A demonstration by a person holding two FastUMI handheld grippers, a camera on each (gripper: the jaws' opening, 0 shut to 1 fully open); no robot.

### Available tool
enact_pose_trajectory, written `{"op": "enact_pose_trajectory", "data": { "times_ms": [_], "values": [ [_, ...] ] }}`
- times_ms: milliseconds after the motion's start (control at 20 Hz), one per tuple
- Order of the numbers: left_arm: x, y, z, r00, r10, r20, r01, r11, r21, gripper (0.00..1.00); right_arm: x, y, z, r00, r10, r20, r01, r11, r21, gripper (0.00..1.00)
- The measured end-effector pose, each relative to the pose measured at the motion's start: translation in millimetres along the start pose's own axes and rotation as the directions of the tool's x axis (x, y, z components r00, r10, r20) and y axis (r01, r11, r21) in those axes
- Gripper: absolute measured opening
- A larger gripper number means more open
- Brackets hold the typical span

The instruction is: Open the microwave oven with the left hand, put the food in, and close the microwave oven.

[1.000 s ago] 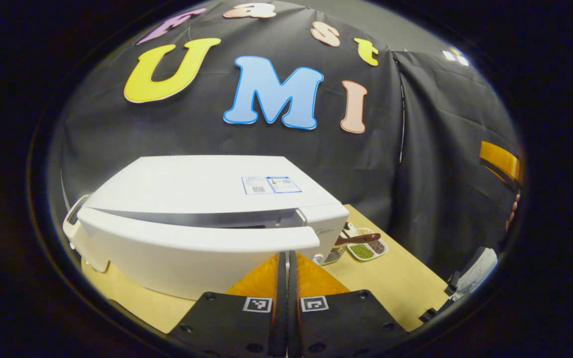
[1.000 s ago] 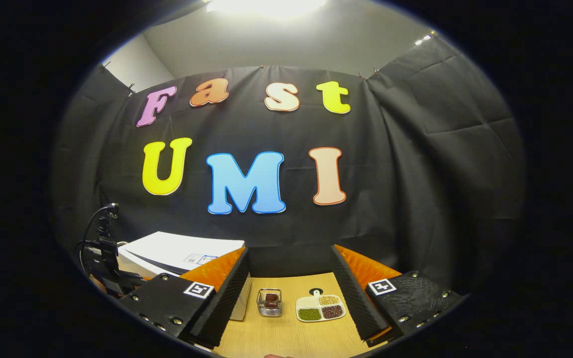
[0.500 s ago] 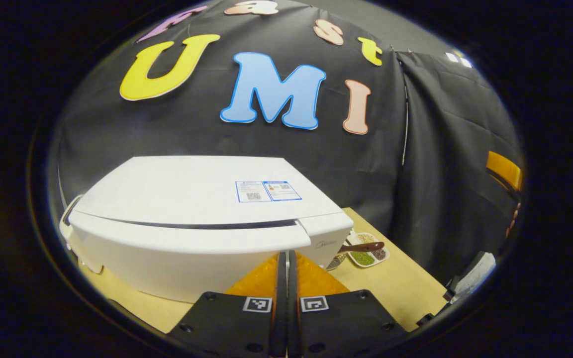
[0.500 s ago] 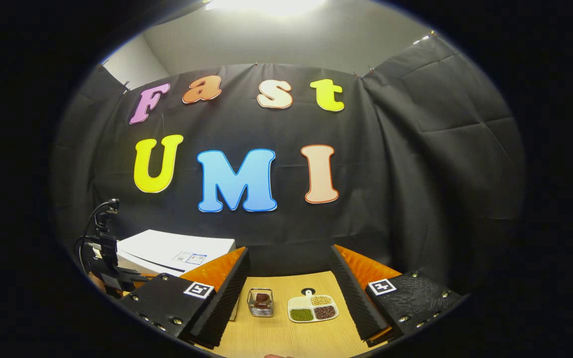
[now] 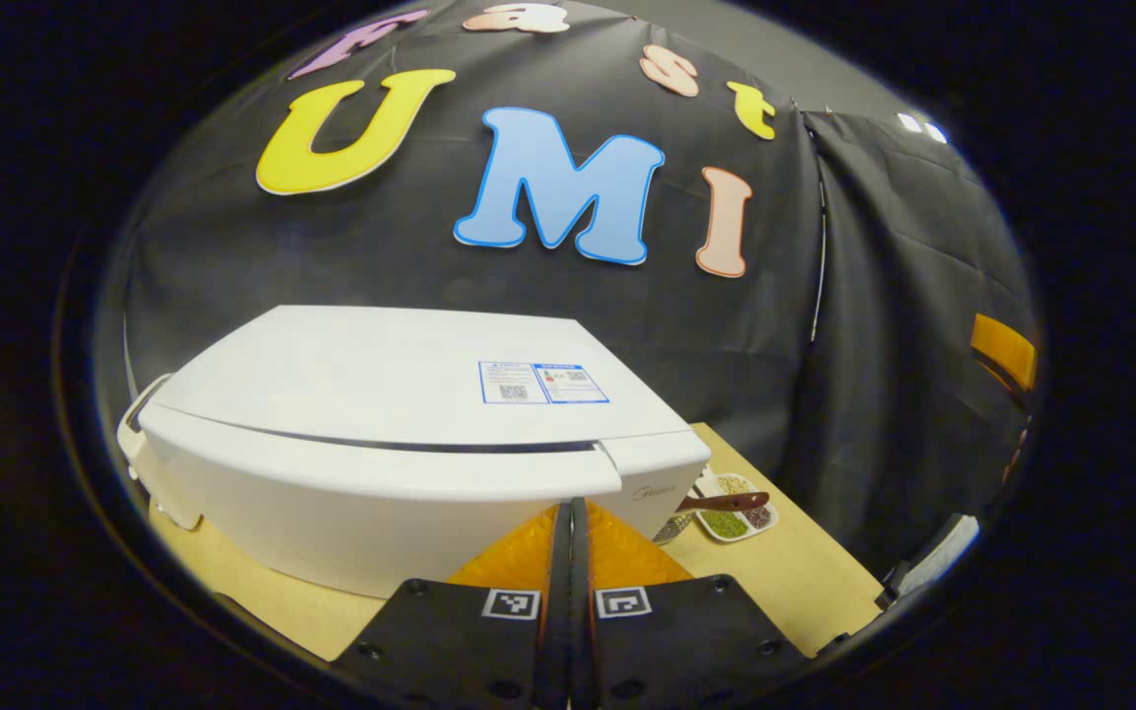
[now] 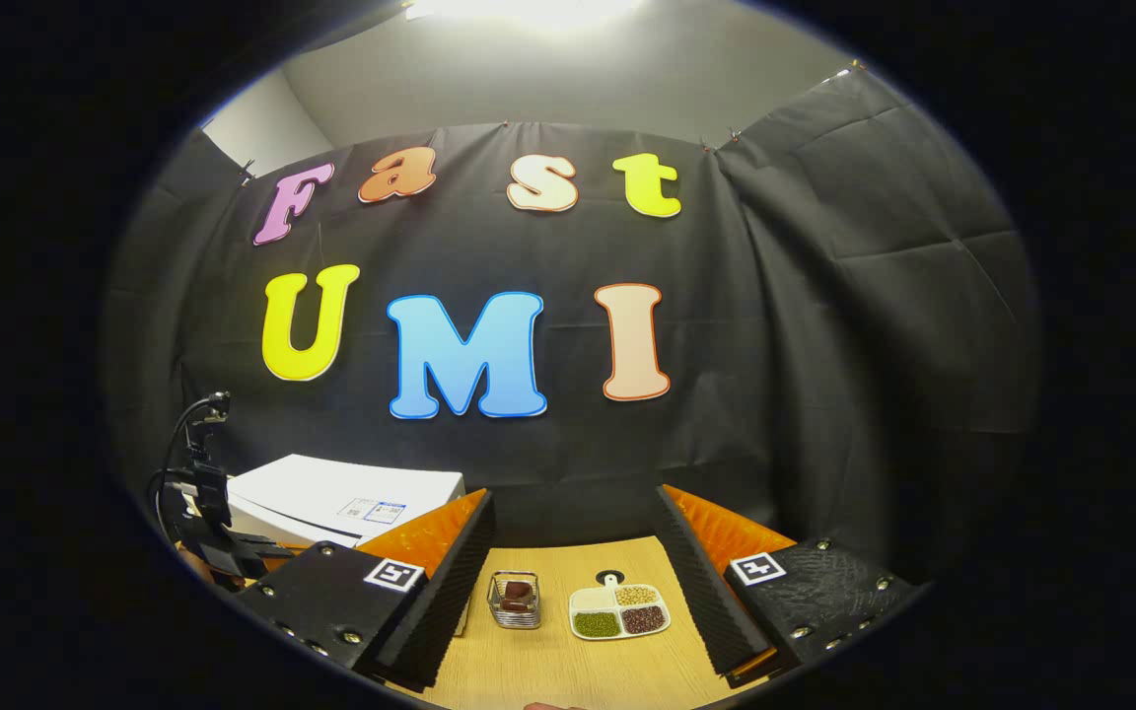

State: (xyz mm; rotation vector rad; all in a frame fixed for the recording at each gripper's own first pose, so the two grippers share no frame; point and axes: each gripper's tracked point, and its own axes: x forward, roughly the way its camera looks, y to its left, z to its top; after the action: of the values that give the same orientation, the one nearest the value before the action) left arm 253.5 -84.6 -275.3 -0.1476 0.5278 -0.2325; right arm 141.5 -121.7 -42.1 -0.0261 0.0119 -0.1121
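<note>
1. Jaws of the left gripper (image 5: 569, 552) are pressed together with nothing between them, and they are aimed at the microwave oven (image 5: 400, 434), at the right end of its door (image 5: 371, 493), which lies just beyond the tips.
2. Across the left gripper view the door is seen as a long band running left to right, drawn nearly flush with the oven body; only a thin dark seam is left along its top edge, so the door is judged closed or almost closed.
3. Right of the oven, on the wooden table (image 6: 568, 671), a small wire basket (image 6: 515, 600) with brown food in it is seen standing just beside the oven's right corner, so the food is judged not yet put in.
4. Just right of the basket a divided dish of beans (image 6: 619, 613) is seen.
5. Jaws of the right gripper (image 6: 573, 582) are held wide apart and empty, with basket and dish framed between them, farther off; the right gripper is judged the nearer one to the food, the left one the nearer to the oven door.
</note>
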Motion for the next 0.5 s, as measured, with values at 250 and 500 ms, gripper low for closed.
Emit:
{"op": "enact_pose_trajectory", "data": {
  "times_ms": [250,500],
  "values": [
    [8.5,3.5,-0.3,1.0,0.02,-0.012,-0.019,1.0,0.016,0.07,-5.5,-0.5,1.5,1.0,0.007,0.005,-0.007,1.0,-0.021,0.97],
    [-17.5,19.1,28.6,0.99,0.122,0.067,-0.126,0.99,0.062,0.07,-8.7,10.2,11.2,0.999,0.027,0.027,-0.026,0.999,-0.021,0.97]
  ]
}}
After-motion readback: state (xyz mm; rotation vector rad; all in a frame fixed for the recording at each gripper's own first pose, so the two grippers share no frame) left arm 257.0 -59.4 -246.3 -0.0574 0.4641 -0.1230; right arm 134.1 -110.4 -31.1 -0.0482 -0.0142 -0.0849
